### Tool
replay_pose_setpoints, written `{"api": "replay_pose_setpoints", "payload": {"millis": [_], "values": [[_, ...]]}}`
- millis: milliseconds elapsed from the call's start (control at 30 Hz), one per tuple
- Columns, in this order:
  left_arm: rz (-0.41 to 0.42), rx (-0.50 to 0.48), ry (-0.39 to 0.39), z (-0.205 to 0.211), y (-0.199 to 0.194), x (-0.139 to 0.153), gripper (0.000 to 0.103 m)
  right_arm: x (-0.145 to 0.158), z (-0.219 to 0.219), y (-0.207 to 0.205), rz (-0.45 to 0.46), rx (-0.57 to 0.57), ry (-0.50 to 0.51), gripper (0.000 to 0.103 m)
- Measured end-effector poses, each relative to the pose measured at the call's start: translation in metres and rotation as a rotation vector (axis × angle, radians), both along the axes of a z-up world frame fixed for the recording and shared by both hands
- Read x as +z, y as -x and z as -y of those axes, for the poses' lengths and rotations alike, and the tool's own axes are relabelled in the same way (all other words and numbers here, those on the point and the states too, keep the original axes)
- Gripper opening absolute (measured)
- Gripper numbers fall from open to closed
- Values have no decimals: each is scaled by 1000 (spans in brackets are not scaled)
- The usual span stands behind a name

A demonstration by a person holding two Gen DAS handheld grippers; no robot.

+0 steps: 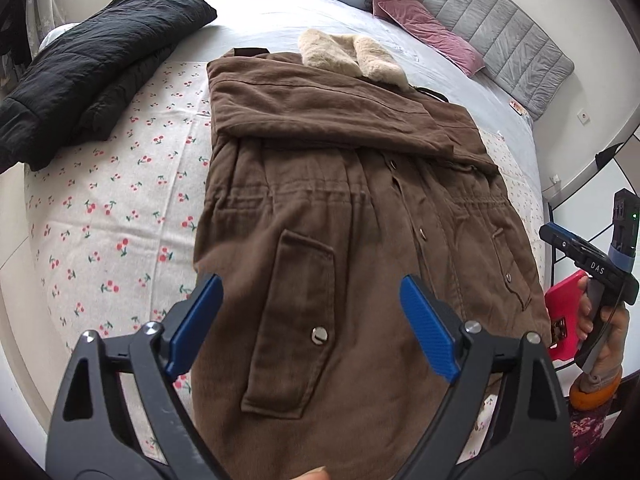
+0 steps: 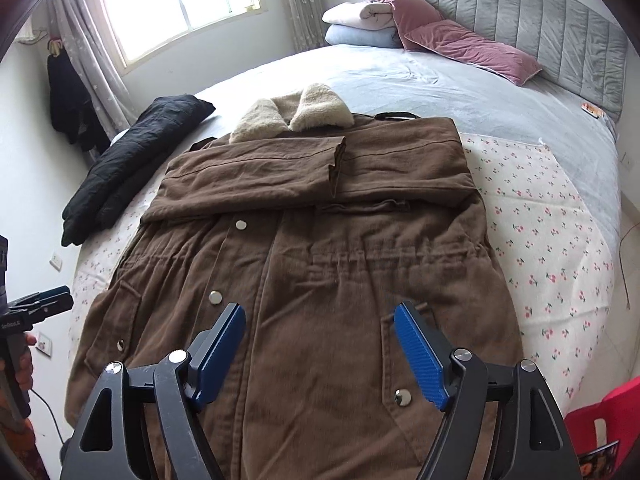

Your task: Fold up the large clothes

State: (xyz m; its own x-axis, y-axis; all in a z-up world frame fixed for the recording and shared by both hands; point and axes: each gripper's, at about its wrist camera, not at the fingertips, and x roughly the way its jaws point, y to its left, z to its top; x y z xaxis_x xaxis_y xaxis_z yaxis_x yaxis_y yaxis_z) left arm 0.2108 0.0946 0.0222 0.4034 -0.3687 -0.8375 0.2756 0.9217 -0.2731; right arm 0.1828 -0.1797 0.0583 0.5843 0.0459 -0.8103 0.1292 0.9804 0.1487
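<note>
Grippers (image 1: pixel 310 320) above brown coat (image 1: pixel 360 200)

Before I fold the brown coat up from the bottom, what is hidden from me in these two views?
- Brown corduroy coat: hem, both wrist views; the gripper bodies and bottom frame edge cover it.
- Coat's underlying sleeve, right wrist view: partly under the upper sleeve.
- Folded black jacket, left wrist view: left edge crops it.

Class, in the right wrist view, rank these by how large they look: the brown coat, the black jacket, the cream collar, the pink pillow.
1. Brown coat, by far the largest.
2. Black jacket and pink pillow look alike in size; the pillow lies farther off, so I leave them unranked.
3. Cream collar, smallest.
</note>
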Motion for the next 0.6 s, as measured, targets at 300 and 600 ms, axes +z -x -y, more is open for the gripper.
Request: {"api": "replay_pose_setpoints", "payload": {"millis": [300,600], "values": [[23,-26,-32,-4,56,-14,90,-14,7,64,-16,-14,25,79],[-27,-51,-76,-11,79,-45,90,-45,30,112,-65,22,-48,79]]}}
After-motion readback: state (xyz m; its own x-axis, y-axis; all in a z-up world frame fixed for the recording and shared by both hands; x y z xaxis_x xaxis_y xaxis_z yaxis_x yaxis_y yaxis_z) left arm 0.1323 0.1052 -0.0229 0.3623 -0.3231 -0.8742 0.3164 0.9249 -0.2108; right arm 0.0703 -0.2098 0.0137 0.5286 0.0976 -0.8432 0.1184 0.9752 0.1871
